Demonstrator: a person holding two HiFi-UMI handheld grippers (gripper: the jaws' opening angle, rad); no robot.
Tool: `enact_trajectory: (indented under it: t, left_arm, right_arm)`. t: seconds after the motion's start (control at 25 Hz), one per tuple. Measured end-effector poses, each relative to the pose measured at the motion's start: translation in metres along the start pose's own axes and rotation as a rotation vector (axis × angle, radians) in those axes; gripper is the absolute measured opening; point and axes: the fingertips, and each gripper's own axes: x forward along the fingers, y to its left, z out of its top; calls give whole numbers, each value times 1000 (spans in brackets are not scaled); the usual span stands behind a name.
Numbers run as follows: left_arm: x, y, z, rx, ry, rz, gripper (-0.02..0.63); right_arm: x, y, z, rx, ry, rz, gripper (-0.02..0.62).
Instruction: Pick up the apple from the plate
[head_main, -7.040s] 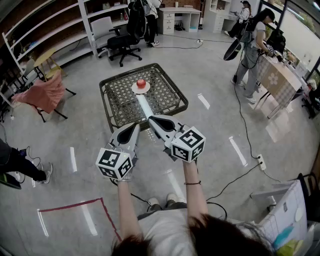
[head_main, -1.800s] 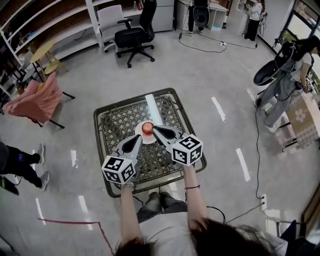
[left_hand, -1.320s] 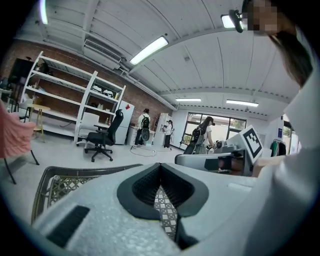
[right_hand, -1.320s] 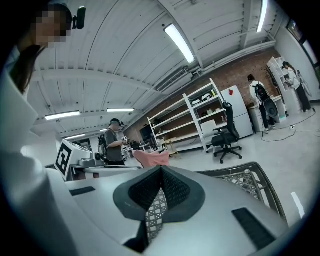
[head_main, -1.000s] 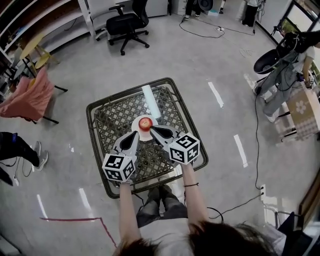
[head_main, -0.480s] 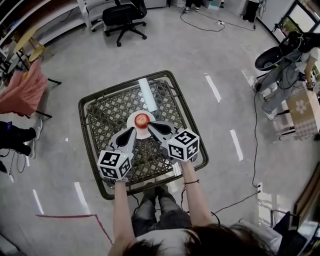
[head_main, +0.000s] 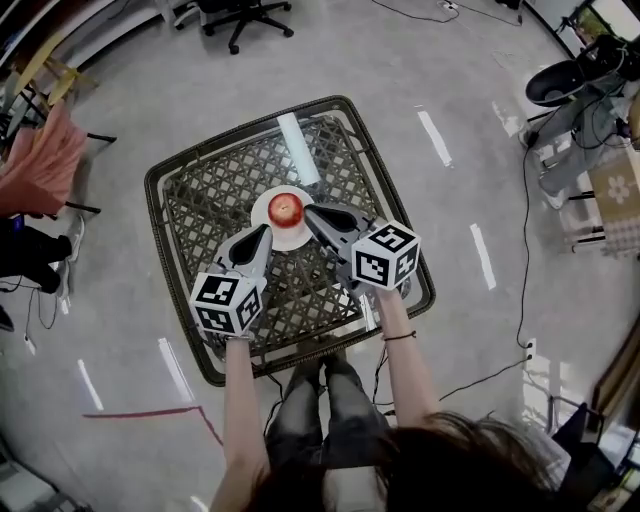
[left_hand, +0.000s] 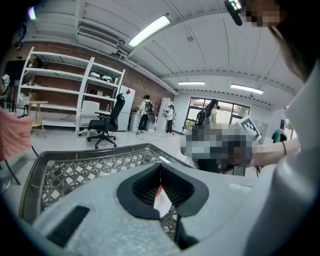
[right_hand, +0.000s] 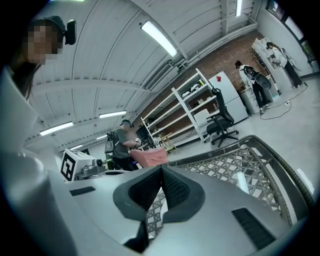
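Two shut grippers flank one apple on one plate.

In the head view, one round red apple (head_main: 286, 208) is seen on one white round plate (head_main: 290, 240), set mid-way on one square table (head_main: 200, 200) of open woven lattice; one white tube (head_main: 297, 148) lies beyond; the left gripper (head_main: 265, 231) and right gripper (head_main: 311, 211), each bearing one marker cube, are pointed at the plate's edges, placed as half a second before, the apple unmoved; in the left gripper view, the two ribbed black jaws are pressed together on nothing, a sliver of plate showing beneath; in the right gripper view, both jaws are likewise closed and empty over the lattice.
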Motion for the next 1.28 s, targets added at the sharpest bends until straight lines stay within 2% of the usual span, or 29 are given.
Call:
enact_trajectory:
  t: [0.28, 0.4, 0.88, 1.12, 1.28]
  left_arm:
    - [15, 9, -11, 22, 31, -8, 18]
    - [22, 15, -19, 21, 35, -5, 79]
    - [45, 27, -41, 49, 41, -5, 185]
    - [55, 30, -50, 63, 42, -17, 230]
    - [59, 33, -59, 75, 62, -12, 288]
  right_arm:
    - [12, -15, -10, 1, 31, 4, 9]
    - [14, -24, -19, 1, 43, 1, 9]
    - [15, -52, -49, 5, 68, -34, 9]
    - [18, -64, -48, -3, 63, -44, 9]
    - [18, -65, -51, 5, 62, -40, 9]
